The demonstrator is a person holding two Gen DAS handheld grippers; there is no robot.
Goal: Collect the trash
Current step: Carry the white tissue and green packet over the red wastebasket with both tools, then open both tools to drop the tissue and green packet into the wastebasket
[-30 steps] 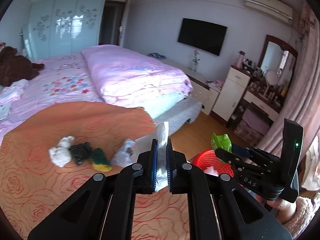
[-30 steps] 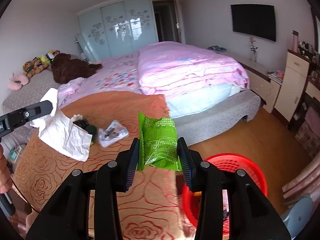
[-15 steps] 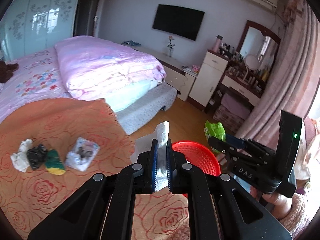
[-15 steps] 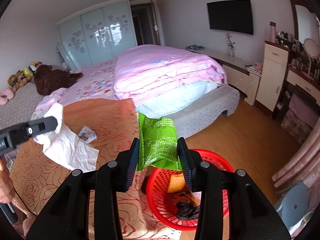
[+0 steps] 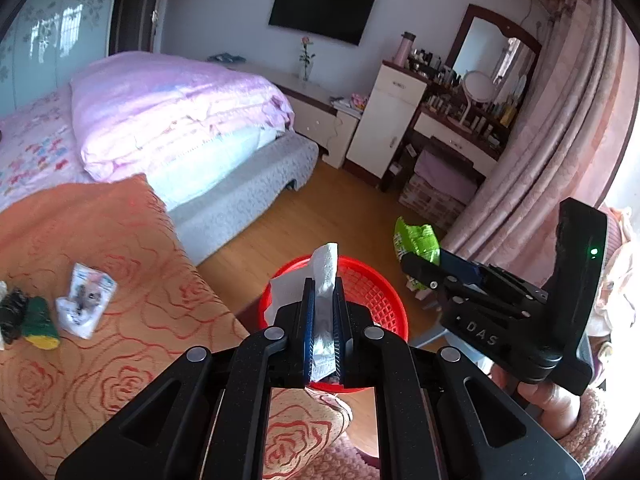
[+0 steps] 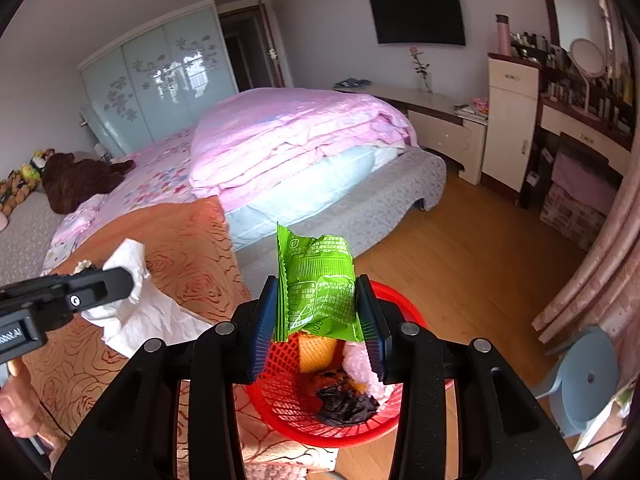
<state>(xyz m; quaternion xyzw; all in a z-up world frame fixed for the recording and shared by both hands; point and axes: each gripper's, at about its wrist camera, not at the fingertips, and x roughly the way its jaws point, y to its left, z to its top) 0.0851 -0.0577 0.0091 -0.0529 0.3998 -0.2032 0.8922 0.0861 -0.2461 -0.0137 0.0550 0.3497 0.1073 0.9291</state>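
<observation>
Trash basket (image 6: 384, 436) (red mesh) holds dark and orange scraps; left tool (image 5: 323, 322) pinches tissue (image 5: 326, 276), right tool (image 6: 321, 314) pinches green wrapper (image 6: 320, 284).

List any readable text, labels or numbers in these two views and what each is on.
"DAS": white letters on the body of the right gripper, seen from the left wrist.
Green wrapper: printed panels and small text, too blurred to read.
White packet on the orange cover: printed picture, text unreadable.
Left gripper: white marking on its body, cut off, unreadable.
</observation>
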